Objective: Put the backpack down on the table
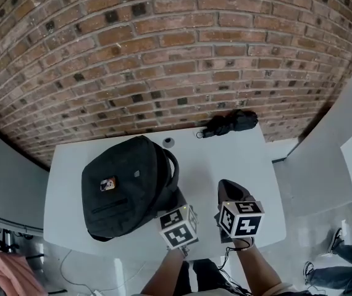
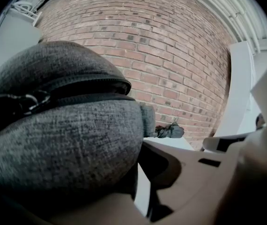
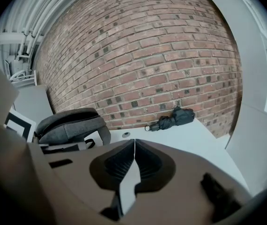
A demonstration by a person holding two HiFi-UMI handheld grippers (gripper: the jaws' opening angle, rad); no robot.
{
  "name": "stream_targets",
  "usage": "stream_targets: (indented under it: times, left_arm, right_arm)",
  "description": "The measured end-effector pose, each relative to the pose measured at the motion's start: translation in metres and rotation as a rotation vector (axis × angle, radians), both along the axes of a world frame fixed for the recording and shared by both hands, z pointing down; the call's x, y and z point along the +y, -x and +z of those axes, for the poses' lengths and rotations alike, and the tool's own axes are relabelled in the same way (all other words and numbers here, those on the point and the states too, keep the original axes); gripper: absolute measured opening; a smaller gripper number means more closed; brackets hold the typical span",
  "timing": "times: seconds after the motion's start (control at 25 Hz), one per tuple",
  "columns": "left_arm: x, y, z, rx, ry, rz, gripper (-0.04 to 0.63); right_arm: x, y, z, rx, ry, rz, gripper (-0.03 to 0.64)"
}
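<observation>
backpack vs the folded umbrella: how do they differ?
The backpack is far bulkier than the umbrella, a slim folded bundle. The backpack is grey woven fabric; the umbrella is black. The backpack is at the table's left; the umbrella lies at its far edge. The left gripper's jaws are on the backpack; nothing touches the umbrella. Both are dark fabric.

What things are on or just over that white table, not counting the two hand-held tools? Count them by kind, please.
dark grey fabric backpack: 1
folded black umbrella: 1
small round grey disc: 1
Total: 3
</observation>
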State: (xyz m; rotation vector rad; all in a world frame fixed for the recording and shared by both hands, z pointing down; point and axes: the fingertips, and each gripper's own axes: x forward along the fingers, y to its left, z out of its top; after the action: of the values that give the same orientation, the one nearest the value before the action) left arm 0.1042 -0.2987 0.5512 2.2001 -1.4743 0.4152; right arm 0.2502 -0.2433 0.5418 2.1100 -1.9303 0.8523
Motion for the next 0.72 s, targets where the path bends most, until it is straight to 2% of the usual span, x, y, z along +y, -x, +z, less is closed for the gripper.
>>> stream_targets:
  times: [0.2, 0.52, 0.72]
  left_arm:
    - [0.003, -0.005, 0.012, 0.007, 0.009, 0.005, 0.037]
    - [0.010, -0.010, 0.050, 0.039, 0.085, 0.005, 0.038]
    - [0.014, -0.014, 0.064, 0.037, 0.096, 0.010, 0.038]
  right_arm:
    - [-0.003, 0.005, 0.013, 0.011, 0.012, -0.033, 0.031]
    - [-0.003, 0.011, 0.039, 0.036, 0.055, -0.069, 0.031]
    - [-0.003, 0.013, 0.053, 0.033, 0.080, -0.077, 0.031]
